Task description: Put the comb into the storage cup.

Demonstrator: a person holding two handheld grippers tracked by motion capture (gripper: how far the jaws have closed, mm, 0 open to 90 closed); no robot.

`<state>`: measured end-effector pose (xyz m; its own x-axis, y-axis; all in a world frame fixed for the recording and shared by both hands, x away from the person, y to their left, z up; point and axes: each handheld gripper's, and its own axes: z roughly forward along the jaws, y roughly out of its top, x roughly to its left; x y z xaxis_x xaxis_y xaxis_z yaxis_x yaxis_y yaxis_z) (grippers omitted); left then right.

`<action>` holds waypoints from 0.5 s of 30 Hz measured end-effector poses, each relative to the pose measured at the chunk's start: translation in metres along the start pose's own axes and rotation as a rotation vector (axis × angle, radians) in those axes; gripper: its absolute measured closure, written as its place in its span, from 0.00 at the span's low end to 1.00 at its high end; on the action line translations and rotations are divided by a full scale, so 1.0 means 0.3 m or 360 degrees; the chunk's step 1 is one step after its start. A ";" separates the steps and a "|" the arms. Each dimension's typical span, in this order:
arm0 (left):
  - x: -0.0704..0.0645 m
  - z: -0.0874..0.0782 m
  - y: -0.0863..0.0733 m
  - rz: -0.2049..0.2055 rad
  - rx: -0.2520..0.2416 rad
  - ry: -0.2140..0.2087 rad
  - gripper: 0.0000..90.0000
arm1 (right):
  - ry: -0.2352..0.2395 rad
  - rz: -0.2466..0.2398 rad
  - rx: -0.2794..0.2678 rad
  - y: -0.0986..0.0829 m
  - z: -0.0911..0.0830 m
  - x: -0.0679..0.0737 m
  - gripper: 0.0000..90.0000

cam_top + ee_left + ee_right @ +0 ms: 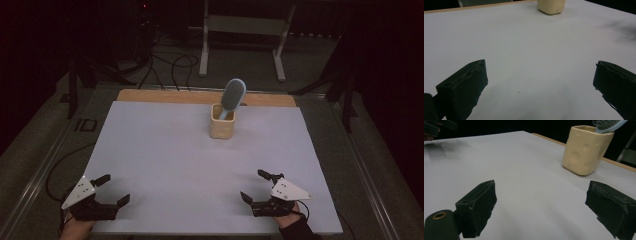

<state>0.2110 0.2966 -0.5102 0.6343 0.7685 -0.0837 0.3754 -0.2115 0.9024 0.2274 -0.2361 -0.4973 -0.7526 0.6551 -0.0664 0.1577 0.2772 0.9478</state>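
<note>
- Cream cheese-patterned ceramic cup toward far middle of white-covered counter, upright.
- Light-blue oval hairbrush inside, bristle head leaning out above rim.
- Left tongs at near left, spread apart, empty.
- Right tongs at near right, spread apart, empty.

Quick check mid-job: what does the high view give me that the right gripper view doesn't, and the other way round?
High view alone: both hand-held grippers, left and right, open at the near edge, plus the brush's whole head. Right gripper view alone: the round dimples on the cream holder. Both share the holder, the brush in it and the white table cover.
</note>
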 end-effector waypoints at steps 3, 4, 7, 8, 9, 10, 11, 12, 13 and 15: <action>-0.002 0.003 -0.002 -0.0007 0.0004 -0.0020 0.00 | 0.0002 -0.0008 0.0009 -0.001 0.001 0.001 0.10; -0.002 0.003 -0.003 -0.0006 0.0007 -0.0025 0.00 | 0.0004 -0.0003 0.0002 0.000 0.002 0.000 0.10; -0.003 0.002 -0.002 -0.0010 -0.0006 -0.0030 0.00 | 0.0004 -0.0003 0.0009 -0.001 0.003 0.002 0.10; -0.003 0.002 -0.002 -0.0009 -0.0008 -0.0028 0.00 | 0.0003 -0.0003 0.0011 -0.001 0.004 0.002 0.10; -0.003 0.002 -0.002 -0.0012 -0.0007 -0.0030 0.00 | 0.0002 0.0000 0.0010 -0.001 0.005 0.001 0.10; -0.004 0.001 -0.002 -0.0016 -0.0004 -0.0029 0.00 | 0.0006 0.0003 0.0007 -0.001 0.006 0.000 0.10; -0.005 0.000 0.000 -0.0016 -0.0013 -0.0034 0.00 | 0.0007 0.0005 0.0010 -0.001 0.007 0.001 0.10; -0.005 0.000 0.001 -0.0019 -0.0018 -0.0041 0.00 | 0.0007 -0.0003 0.0018 -0.003 0.008 0.002 0.10; -0.006 0.000 0.002 -0.0018 -0.0028 -0.0043 0.00 | 0.0006 -0.0006 0.0018 -0.003 0.008 0.002 0.10; -0.006 0.000 0.001 -0.0017 -0.0022 -0.0046 0.00 | 0.0002 0.0002 0.0012 -0.002 0.008 0.000 0.10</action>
<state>0.2100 0.2951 -0.5098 0.6497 0.7528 -0.1057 0.3734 -0.1948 0.9070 0.2288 -0.2346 -0.4985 -0.7534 0.6544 -0.0646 0.1635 0.2817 0.9455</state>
